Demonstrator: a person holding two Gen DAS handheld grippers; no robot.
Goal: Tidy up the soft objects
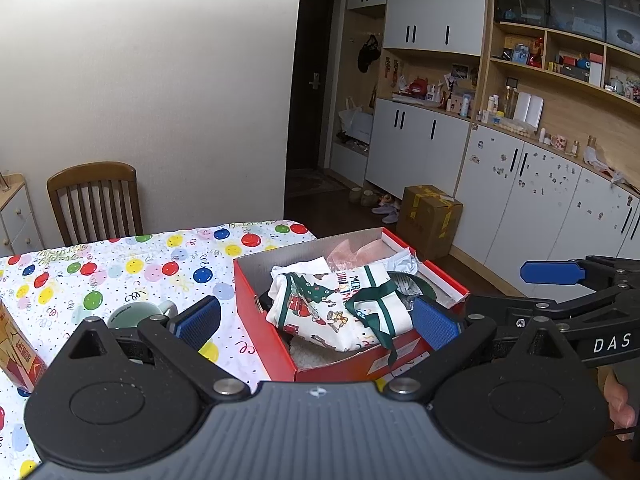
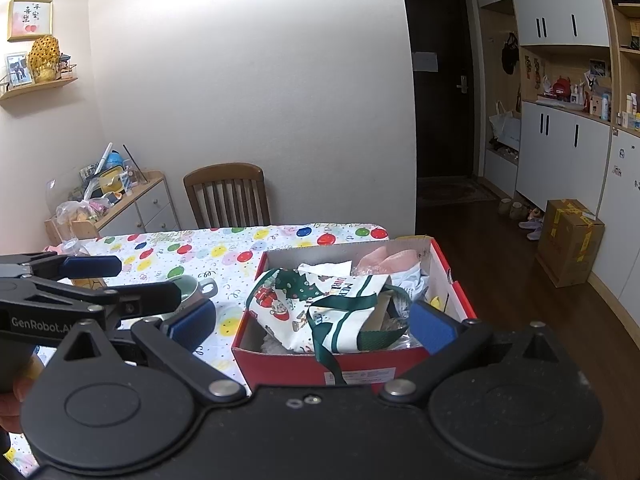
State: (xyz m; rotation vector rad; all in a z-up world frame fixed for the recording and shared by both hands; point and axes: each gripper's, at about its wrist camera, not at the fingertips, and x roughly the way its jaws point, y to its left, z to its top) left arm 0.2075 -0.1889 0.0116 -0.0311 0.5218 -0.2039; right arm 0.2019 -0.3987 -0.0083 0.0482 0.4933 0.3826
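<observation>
A red shoebox [image 1: 260,320] [image 2: 280,368] stands open on the balloon-print tablecloth [image 1: 120,272]. In it lie a white Christmas-print cloth bag [image 1: 320,304] [image 2: 288,308] with green straps, crumpled white wrapping and a pink soft item [image 1: 360,250] [image 2: 384,258] at the back. One green strap [image 2: 326,344] hangs over the box's near wall. My left gripper [image 1: 316,324] is open, its blue pads wide apart just before the box. My right gripper [image 2: 314,326] is open too, at the box's near side. Neither holds anything.
A pale green mug [image 1: 136,314] [image 2: 192,286] sits left of the box, and an orange carton [image 1: 16,352] at the table's left edge. A wooden chair [image 2: 228,196] stands behind the table. To the right, a cardboard box [image 2: 570,236] sits on the dark floor by white cabinets.
</observation>
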